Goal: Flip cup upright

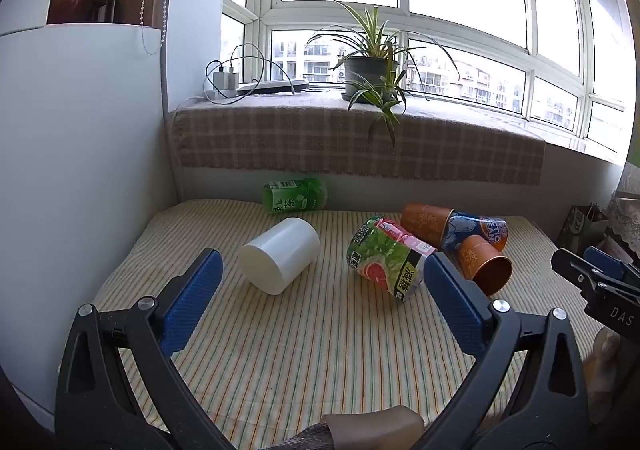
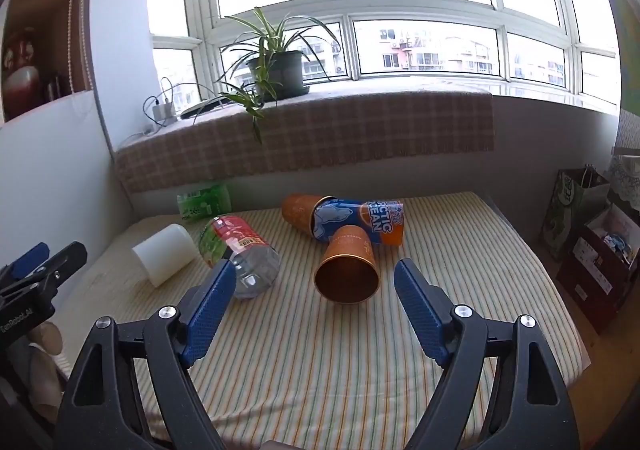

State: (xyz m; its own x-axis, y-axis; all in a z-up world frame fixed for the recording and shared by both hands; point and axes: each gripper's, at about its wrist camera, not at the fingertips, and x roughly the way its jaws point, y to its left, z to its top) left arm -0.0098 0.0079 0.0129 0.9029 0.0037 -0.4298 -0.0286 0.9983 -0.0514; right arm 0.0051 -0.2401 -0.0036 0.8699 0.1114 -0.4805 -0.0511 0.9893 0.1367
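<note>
Several cups lie on their sides on the striped tablecloth. A white cup (image 1: 280, 255) (image 2: 165, 253) lies at the left, its closed base toward me. A copper cup (image 2: 347, 270) (image 1: 485, 263) lies with its open mouth toward the right gripper. A second copper cup (image 2: 298, 210) (image 1: 424, 223) lies behind it. My left gripper (image 1: 320, 270) is open and empty, short of the white cup. My right gripper (image 2: 316, 276) is open and empty, just in front of the near copper cup.
A plastic bottle with a green and pink label (image 1: 386, 258) (image 2: 240, 254), an orange and blue can (image 2: 360, 220) and a green bottle (image 1: 295, 195) lie among the cups. A potted plant (image 1: 370, 70) stands on the windowsill. Boxes and a bag (image 2: 592, 246) stand right of the table.
</note>
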